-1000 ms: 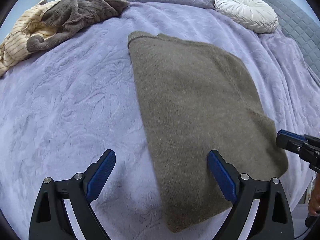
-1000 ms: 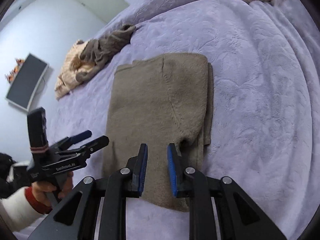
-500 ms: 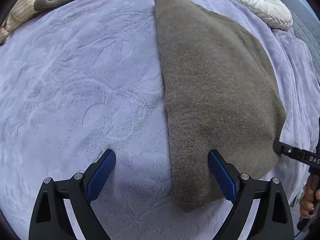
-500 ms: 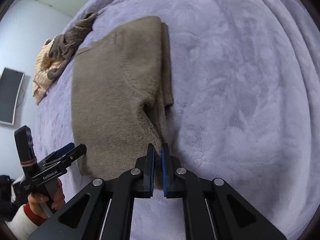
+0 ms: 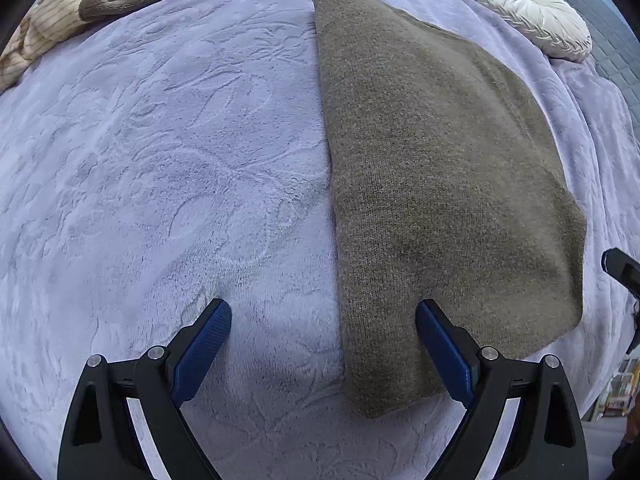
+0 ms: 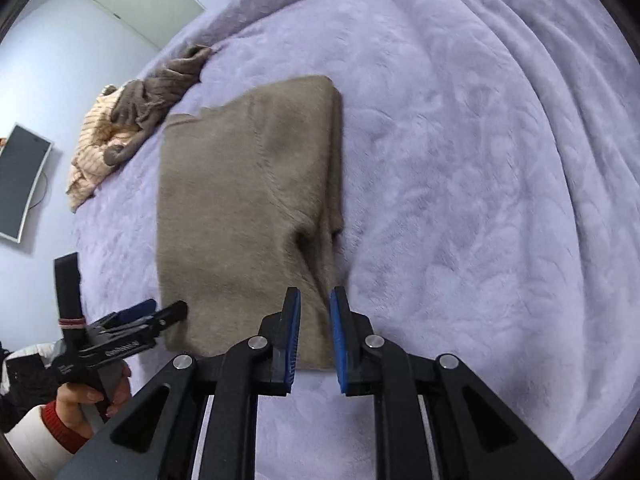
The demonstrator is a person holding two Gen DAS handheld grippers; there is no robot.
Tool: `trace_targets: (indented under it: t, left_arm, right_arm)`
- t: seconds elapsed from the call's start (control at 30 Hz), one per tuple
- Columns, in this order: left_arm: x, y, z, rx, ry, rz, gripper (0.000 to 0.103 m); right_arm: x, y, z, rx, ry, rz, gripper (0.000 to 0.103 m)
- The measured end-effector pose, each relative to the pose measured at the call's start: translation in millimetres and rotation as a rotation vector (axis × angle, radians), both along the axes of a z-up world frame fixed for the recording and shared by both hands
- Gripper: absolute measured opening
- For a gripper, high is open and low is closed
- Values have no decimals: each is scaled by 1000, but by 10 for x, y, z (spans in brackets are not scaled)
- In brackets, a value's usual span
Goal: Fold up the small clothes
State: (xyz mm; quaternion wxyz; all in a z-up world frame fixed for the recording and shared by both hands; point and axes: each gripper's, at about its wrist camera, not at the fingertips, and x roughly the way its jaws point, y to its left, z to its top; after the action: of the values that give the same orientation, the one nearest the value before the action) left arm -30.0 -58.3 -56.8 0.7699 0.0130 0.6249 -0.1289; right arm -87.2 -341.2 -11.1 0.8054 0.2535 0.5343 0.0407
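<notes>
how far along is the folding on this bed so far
Partly done. The brown sweater lies flat on the purple blanket, narrowed to a rectangle, its right side doubled over. Nothing is in hand: the left hand-held gripper is wide open over its near left edge, the right hand-held gripper is part open at its near right corner. Left: probably another fold, then the heap of clothes beyond.

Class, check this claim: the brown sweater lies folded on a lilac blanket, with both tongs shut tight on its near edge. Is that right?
Not quite. The brown sweater does lie folded on the lilac blanket, but neither tongs grip it: the left tongs are wide open in the left wrist view, and the right tongs are parted in the right wrist view.
</notes>
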Motion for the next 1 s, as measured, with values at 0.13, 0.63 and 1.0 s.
trace_targets:
  t: [0.13, 0.63, 1.0]
  left_arm:
    - [-36, -37, 30, 6, 3, 9, 94]
    - [98, -100, 118, 42, 27, -15, 94]
    - [155, -171, 126, 54, 53, 3, 97]
  right_arm:
    - [231, 230, 9, -14, -27, 79, 17]
    - [142, -76, -331, 71, 78, -17, 11]
    - [177, -259, -407, 107, 111, -67, 14]
